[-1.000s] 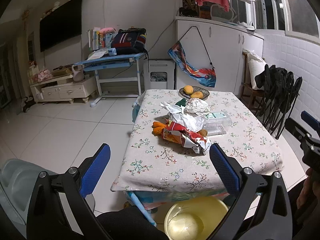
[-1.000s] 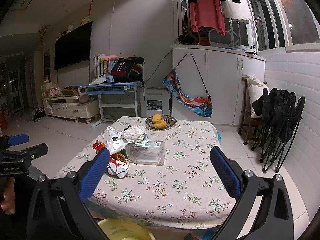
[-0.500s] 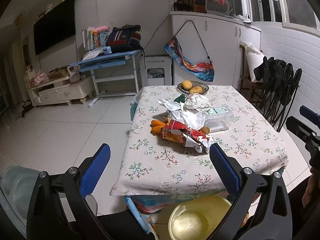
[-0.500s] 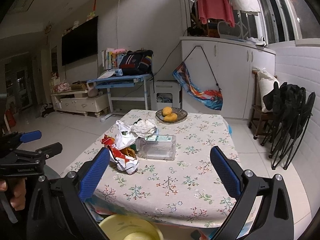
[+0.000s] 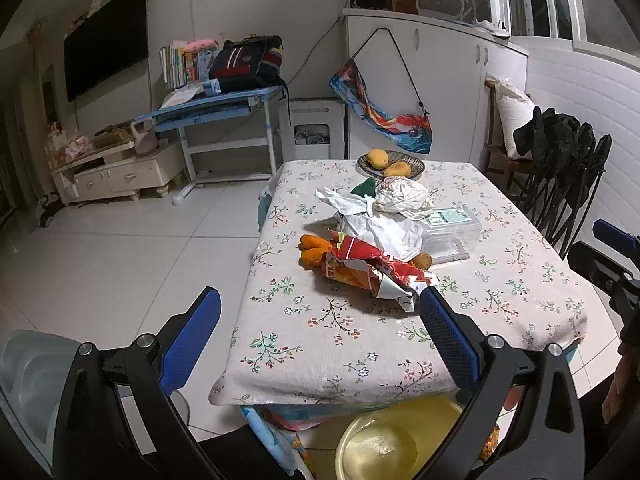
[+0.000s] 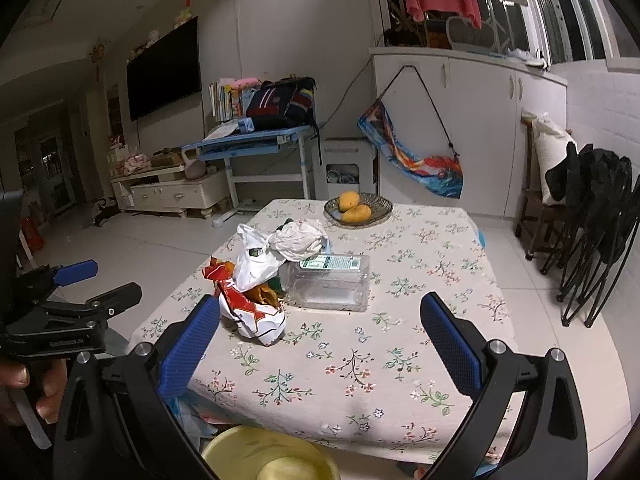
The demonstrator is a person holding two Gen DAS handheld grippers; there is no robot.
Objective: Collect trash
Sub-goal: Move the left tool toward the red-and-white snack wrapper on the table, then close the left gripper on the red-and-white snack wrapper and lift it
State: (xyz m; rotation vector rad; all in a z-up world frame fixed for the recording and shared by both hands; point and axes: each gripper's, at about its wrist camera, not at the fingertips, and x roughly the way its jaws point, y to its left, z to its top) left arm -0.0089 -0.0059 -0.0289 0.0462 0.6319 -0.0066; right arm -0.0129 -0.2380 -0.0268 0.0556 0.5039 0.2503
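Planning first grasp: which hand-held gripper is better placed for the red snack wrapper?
Left, probably. The red snack wrapper lies toward the table's left side, just ahead of the open left hand-held gripper. The right hand-held gripper, also open, faces bare tablecloth, wrapper off to its left.

The yellow basin [image 5: 394, 444] is cut off by the bottom edge and partly hidden under the worktop [image 5: 320, 344]. The white plastic bag [image 6: 252, 264] covers part of the red snack wrapper [image 6: 248, 308]. The clear container's [image 6: 326, 282] label is too small to read.
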